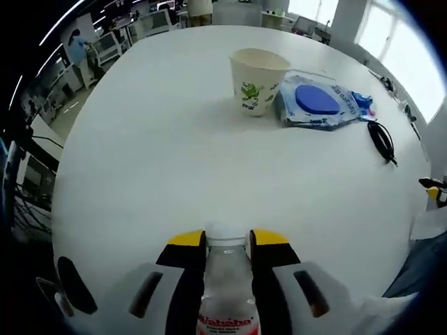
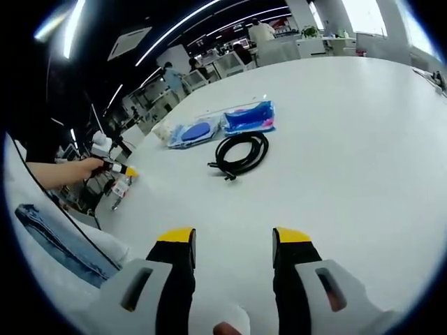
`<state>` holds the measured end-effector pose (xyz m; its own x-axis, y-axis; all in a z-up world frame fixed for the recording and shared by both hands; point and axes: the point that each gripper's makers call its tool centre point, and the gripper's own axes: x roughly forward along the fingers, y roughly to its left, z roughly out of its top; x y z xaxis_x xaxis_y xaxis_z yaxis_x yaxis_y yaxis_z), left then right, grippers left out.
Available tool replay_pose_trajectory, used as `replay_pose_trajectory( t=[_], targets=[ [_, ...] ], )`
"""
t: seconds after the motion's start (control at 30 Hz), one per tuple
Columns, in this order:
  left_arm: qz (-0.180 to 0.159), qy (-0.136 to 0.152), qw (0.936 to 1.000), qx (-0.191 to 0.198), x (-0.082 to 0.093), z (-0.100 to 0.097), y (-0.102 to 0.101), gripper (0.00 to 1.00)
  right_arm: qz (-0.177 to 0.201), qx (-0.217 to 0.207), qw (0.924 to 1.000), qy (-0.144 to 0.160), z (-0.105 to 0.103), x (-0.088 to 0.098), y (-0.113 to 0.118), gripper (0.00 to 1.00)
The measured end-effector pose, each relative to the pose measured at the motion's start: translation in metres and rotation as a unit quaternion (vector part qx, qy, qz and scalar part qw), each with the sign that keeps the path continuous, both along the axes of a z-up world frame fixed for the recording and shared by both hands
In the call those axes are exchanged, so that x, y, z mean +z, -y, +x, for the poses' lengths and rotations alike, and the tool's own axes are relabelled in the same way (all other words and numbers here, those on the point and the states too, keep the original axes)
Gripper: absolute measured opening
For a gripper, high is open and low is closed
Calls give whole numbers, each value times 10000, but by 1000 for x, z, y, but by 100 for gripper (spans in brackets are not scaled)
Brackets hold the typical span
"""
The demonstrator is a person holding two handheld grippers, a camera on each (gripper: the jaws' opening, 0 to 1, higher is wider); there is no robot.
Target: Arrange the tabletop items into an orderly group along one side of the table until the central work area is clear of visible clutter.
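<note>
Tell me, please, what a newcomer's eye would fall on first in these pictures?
First, the clear bottle clamped between the yellow-tipped jaws of the left tool, low in the left gripper view. Beyond it on the white table a paper cup stands upright beside a blue packet. In the right gripper view, a coiled black cable lies ahead of the open right tool.
</note>
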<state>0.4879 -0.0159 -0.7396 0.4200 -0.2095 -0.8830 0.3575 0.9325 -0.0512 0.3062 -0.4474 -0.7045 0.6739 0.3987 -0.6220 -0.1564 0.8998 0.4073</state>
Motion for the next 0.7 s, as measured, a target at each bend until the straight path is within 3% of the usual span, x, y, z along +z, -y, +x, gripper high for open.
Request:
replay_pose_trajectory(
  t=[0.17, 0.27, 0.5, 0.6, 0.7],
  targets=[
    [-394, 448, 9976, 352, 24, 1, -5, 21, 100, 16, 9999, -48, 1, -4, -6, 42],
    [-780, 809, 9912, 703, 45, 2, -12, 20, 72, 150, 9999, -14, 1, -4, -10, 42],
    [-1150, 1316, 9805, 895, 83, -20, -20, 19, 176, 184, 9997, -30, 2, -7, -16, 43],
    [-1306, 1613, 9735, 963, 105, -31, -23, 19, 211, 174, 9996, -70, -1, -9, -17, 43],
    [-1614, 2001, 9622, 897, 124, -31, -23, 19, 252, 132, 9996, -80, -2, -11, -16, 43]
  ],
)
